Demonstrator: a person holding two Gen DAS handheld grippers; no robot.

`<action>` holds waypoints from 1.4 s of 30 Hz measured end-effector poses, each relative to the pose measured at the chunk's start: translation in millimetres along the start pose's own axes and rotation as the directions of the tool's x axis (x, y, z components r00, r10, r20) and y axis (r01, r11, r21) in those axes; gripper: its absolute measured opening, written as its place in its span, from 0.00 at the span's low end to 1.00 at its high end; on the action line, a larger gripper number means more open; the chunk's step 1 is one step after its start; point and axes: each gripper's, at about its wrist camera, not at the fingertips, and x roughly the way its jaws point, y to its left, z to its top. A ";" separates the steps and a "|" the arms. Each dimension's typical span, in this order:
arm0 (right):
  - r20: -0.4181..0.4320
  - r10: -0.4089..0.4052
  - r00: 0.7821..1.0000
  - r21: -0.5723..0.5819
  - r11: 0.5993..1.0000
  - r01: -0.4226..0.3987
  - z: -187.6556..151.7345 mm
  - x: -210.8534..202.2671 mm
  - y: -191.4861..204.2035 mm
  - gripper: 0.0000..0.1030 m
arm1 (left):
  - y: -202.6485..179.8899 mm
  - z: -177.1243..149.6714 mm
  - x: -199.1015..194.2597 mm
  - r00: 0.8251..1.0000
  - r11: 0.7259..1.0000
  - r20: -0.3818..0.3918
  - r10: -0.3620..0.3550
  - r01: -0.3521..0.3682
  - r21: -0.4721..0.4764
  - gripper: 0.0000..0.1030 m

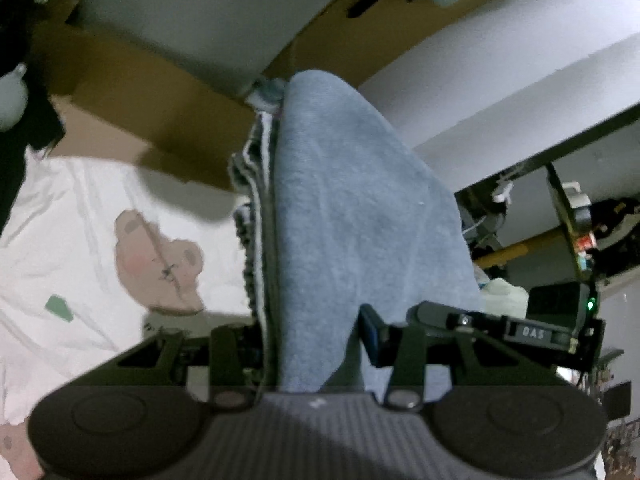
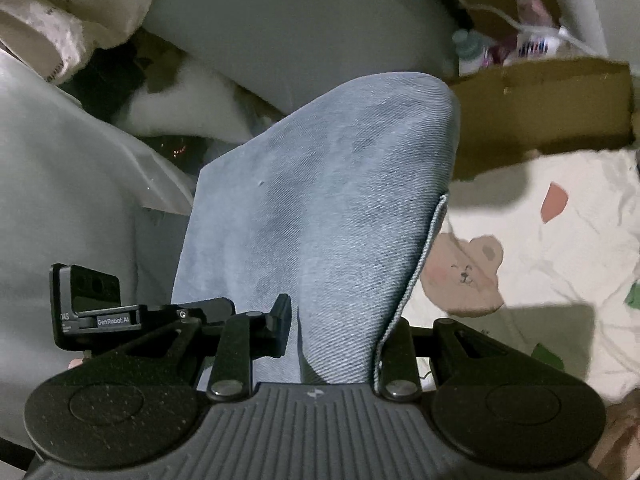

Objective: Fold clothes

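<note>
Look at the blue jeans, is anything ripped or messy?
No rips show. The blue jeans hang bunched from both grippers, left gripper and right gripper, above the white teddy-bear sheet. That is normal mid-fold. Only the cardboard box behind looks cluttered.

The jeans [image 1: 352,208] are pale blue denim with a fine diagonal weave, doubled over so that several layers stack at one edge, where darker seams and a lighter inner side show. From the left wrist they rise as a tall rounded fold, edges bunched on the left. From the right wrist the same jeans [image 2: 320,208] stand as a broad, smooth slab with a stitched hem running down the right edge.
</note>
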 end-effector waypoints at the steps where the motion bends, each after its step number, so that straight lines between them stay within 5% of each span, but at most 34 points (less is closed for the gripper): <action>1: 0.008 -0.004 1.000 -0.003 1.000 0.004 2.7 -8.3 1.6 0.29 | -7.8 2.0 0.2 1.000 1.000 0.001 -0.005 0.005 0.005 0.45; 24: 0.183 -0.101 0.978 -0.034 0.993 0.109 24.3 -170.1 3.2 0.29 | -153.6 13.3 29.9 0.997 0.989 -0.024 -0.070 0.073 0.128 0.45; 42: 0.250 -0.163 0.954 -0.030 0.984 0.176 54.2 -268.9 -47.5 0.29 | -238.2 14.3 90.8 0.990 0.975 -0.042 -0.138 0.143 0.168 0.45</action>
